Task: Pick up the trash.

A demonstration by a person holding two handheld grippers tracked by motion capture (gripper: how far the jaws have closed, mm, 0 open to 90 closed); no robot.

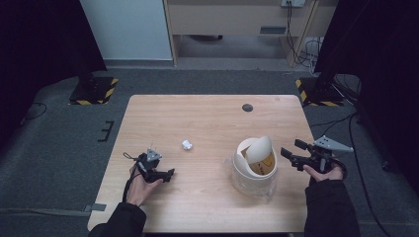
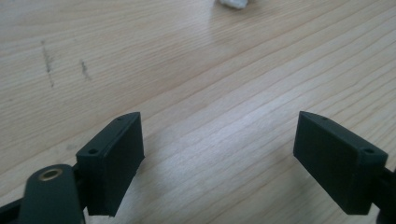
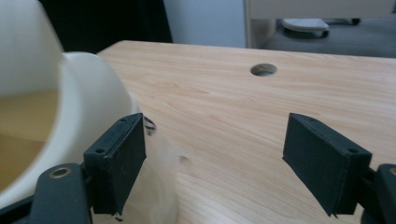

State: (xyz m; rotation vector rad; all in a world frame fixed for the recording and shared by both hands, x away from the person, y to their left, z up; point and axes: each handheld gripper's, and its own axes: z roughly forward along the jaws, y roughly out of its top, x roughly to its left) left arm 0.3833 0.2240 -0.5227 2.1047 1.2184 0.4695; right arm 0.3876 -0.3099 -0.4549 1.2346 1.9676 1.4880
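Bin [image 1: 254, 170] stands between paper wad [image 1: 187, 144] and right gripper [image 1: 291, 155].

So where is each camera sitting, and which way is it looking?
High view: above the person's side, looking down on the light wooden table; forearms, hands, both tools show.
Left gripper view: rides the left tool, facing the crumpled white paper ball; open jaws show.
Right gripper view: rides the right tool, beside the cream swing-lid bin; open jaws show.
All share the table.
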